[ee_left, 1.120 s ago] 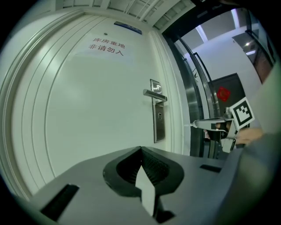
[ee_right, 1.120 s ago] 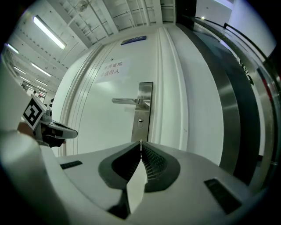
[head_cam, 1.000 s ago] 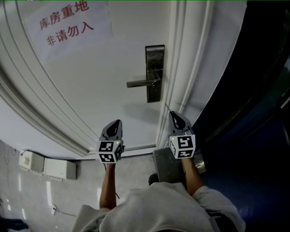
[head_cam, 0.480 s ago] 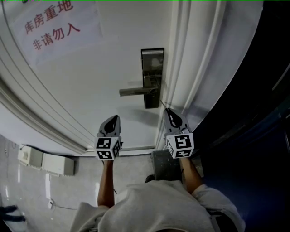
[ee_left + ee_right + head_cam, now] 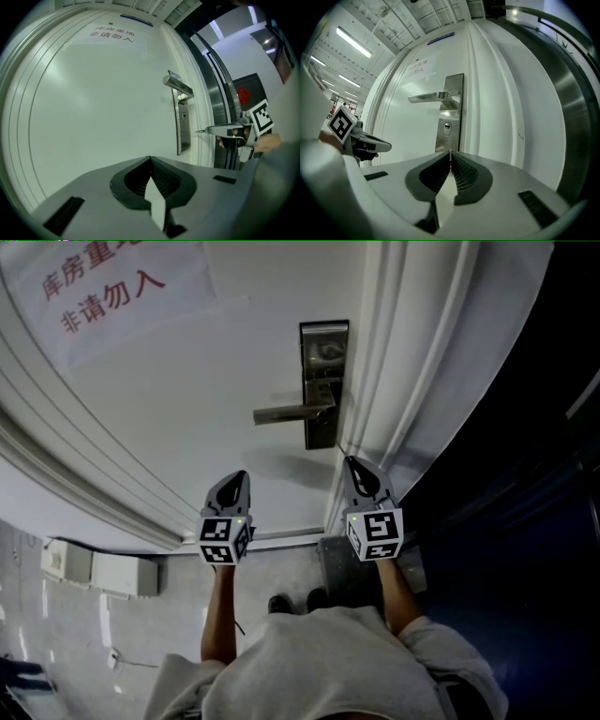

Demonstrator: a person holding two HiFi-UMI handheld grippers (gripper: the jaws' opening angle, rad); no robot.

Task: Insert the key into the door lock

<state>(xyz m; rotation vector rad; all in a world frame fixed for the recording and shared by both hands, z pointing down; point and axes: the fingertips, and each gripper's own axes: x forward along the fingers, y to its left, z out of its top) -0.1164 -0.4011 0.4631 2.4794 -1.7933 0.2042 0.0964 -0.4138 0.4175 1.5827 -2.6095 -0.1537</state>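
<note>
Looking at a white door [image 5: 187, 409] w/ a steel lock plate [image 5: 323, 381] near its right edge. Got the lever handle [image 5: 289, 413] sticking out left from the plate's middle, and the keyhole [image 5: 447, 126] sitting just under the lever on that same plate.

Holding the key [image 5: 202, 131] in the right gripper [image 5: 450, 152], pinched tight so only a thin tip pokes out front. Aimed about level at the plate, w/ the tip just off the plate's lower right corner. Short of the plate going by the left gripper view, so not touching, and def not in the keyhole yet.

Keeping the left gripper [image 5: 150, 158] down and left of the plate, well apart from it, closed up w/ nothing btwn the jaws.

Can also spot a paper sign [image 5: 112, 287] w/ red characters up and left of the plate, and a dark frame [image 5: 525, 381] off to the plate's right, past the white trim. Seeing the marker cubes [image 5: 225, 540] on both grippers below the plate in the head view, plus a grey top [image 5: 319, 671] further down.
</note>
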